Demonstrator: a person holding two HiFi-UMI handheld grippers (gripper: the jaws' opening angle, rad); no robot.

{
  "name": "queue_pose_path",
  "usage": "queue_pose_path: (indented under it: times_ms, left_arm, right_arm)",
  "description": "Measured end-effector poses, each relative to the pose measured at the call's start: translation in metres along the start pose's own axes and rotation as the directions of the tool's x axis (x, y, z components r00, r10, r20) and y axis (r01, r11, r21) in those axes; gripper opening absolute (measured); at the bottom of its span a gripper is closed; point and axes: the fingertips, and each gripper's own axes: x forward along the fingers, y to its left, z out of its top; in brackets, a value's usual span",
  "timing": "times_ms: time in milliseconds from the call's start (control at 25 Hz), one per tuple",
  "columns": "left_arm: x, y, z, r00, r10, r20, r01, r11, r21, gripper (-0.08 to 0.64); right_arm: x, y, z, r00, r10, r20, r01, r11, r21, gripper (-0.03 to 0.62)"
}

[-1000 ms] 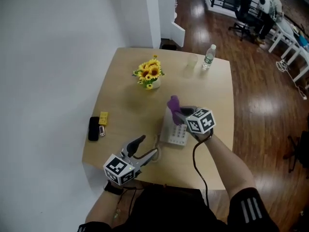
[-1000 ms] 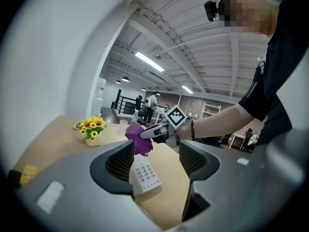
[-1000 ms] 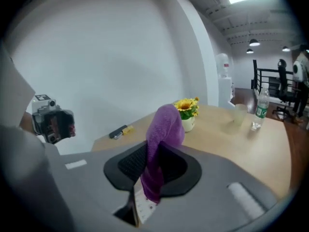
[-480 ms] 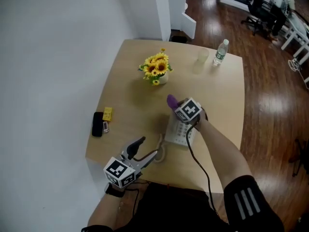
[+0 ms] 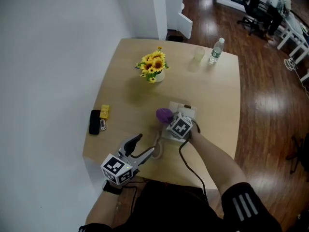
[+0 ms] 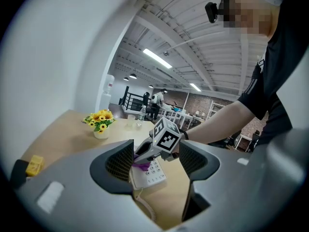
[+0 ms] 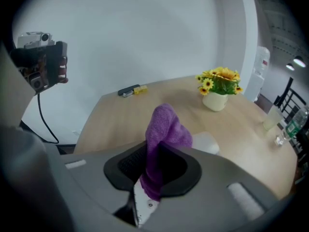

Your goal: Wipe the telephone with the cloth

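One counter point(image 5: 212, 95) is shown. Counted at it are one telephone point(image 5: 186, 111), one purple cloth point(image 5: 164, 114), one pot of sunflowers point(image 5: 153, 66), one clear cup point(image 5: 198, 55), one water bottle point(image 5: 216, 50), one yellow block point(image 5: 104, 111) and one black device point(image 5: 94, 122). Two pairs of tongs are seen: the left tongs point(image 5: 145, 145) and the right tongs point(image 5: 167, 119). Two marker cubes are carried: the left cube point(image 5: 117, 168) and the right cube point(image 5: 179, 126).

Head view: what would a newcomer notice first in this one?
The purple cloth, pinched in the right gripper at the white telephone, mid-table. Next the sunflowers toward the far side, and the left gripper, open and empty, by the near edge.
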Motion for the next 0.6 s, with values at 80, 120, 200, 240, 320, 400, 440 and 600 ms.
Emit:
queue_pose_path:
  times_ms: [80, 120, 200, 240, 320, 400, 440, 600]
  left_arm:
    - [-0.004, 0.0, -0.004, 1.0, -0.005, 0.001, 0.005, 1.0, 0.009, 0.288]
    - [-0.005, -0.001, -0.004, 1.0, -0.006, 0.0, 0.006, 1.0, 0.008, 0.288]
    - [-0.009, -0.003, -0.001, 1.0, -0.006, 0.005, 0.006, 1.0, 0.003, 0.288]
    - [-0.01, -0.003, -0.001, 1.0, -0.005, 0.005, 0.005, 1.0, 0.006, 0.288]
    - [-0.013, -0.002, -0.005, 1.0, 0.006, -0.009, -0.006, 1.0, 0.014, 0.288]
    - [-0.016, -0.001, -0.004, 0.999, 0.028, -0.018, -0.028, 1.0, 0.01, 0.288]
    - [-0.017, -0.002, -0.002, 0.999, 0.033, -0.014, -0.033, 0.999, 0.007, 0.288]
    - [-0.019, -0.001, -0.009, 1.0, 0.028, -0.007, -0.028, 1.0, 0.01, 0.288]
  right_arm:
    - [0.004, 0.015, -0.006, 1.0, 0.016, 0.0, -0.016, 1.0, -0.017, 0.072]
    - [0.007, 0.023, -0.01, 1.0, 0.027, 0.004, -0.027, 1.0, -0.016, 0.072]
    - [0.011, 0.037, -0.019, 0.999, 0.05, 0.002, -0.05, 0.999, 0.008, 0.072]
    - [0.014, 0.043, -0.024, 0.998, 0.059, -0.004, -0.059, 0.998, 0.017, 0.072]
    - [0.019, 0.056, -0.034, 0.997, 0.079, -0.027, -0.078, 0.997, 0.017, 0.072]
    - [0.023, 0.069, -0.041, 0.994, 0.096, -0.052, -0.096, 0.995, 0.003, 0.072]
    - [0.025, 0.073, -0.042, 0.994, 0.098, -0.053, -0.099, 0.995, -0.009, 0.072]
    - [0.034, 0.083, -0.046, 0.992, 0.117, -0.038, -0.118, 0.993, -0.015, 0.072]
